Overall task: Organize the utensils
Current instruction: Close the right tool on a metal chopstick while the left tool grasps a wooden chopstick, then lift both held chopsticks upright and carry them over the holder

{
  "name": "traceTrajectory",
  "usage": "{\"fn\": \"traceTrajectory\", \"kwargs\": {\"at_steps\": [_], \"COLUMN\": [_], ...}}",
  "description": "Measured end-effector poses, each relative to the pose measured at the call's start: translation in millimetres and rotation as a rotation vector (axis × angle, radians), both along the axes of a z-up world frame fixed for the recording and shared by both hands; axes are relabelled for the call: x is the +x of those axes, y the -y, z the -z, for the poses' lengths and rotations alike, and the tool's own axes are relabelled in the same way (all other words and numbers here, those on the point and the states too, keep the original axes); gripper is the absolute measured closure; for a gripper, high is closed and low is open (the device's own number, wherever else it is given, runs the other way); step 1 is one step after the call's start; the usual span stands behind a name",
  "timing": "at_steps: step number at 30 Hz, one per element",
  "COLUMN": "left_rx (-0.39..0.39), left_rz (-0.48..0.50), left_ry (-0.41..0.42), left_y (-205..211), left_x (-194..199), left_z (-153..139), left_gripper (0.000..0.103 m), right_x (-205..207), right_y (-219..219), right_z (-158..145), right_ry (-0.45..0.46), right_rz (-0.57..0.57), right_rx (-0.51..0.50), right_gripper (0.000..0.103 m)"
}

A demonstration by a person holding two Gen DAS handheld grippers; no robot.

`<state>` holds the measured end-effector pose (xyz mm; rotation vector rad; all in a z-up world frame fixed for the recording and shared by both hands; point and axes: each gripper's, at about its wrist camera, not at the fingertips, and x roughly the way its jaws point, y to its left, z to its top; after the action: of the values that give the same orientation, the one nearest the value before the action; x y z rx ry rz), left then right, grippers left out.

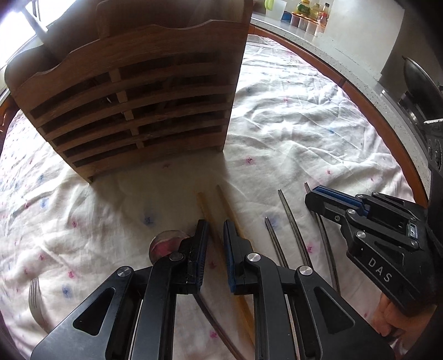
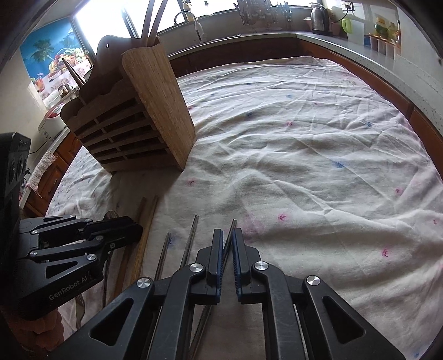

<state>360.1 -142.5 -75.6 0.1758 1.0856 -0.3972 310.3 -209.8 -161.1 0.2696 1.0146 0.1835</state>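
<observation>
Right wrist view: right claw (image 2: 227,238) clamps metal chopstick (image 2: 230,229) on cloth (image 2: 304,166).

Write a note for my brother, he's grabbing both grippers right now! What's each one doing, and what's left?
Right gripper: shut on the rightmost thin grey metal chopstick.
Left gripper: nearly shut over the two pale wooden chopsticks; grip unclear.
On the white flowered cloth: two more metal chopsticks, a metal spoon, a metal fork.
Done: the brown slatted wooden holder already has some sticks in it.
Left: everything on the cloth probably goes into the holder.
</observation>
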Motion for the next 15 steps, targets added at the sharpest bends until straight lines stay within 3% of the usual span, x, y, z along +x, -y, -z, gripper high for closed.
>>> {"fn": "traceTrajectory", "kwargs": {"at_steps": [7,15], "left_rx": [0.069,-0.07], "left_rz": [0.022,-0.033], "left_ry": [0.062,0.07], "left_y": [12,-16], "left_x": [-3,-22], "left_z": [2,-19], "left_gripper": [0.094,0.098], "right_x": [-1,-12], "right_y": [-8,2], "right_z": [1,-10], "right_ry": [0.022,0.021], "right_rz": [-0.015,0.016], "right_rx": [-0.057,0.033], "right_gripper": [0.095,0.099]}}
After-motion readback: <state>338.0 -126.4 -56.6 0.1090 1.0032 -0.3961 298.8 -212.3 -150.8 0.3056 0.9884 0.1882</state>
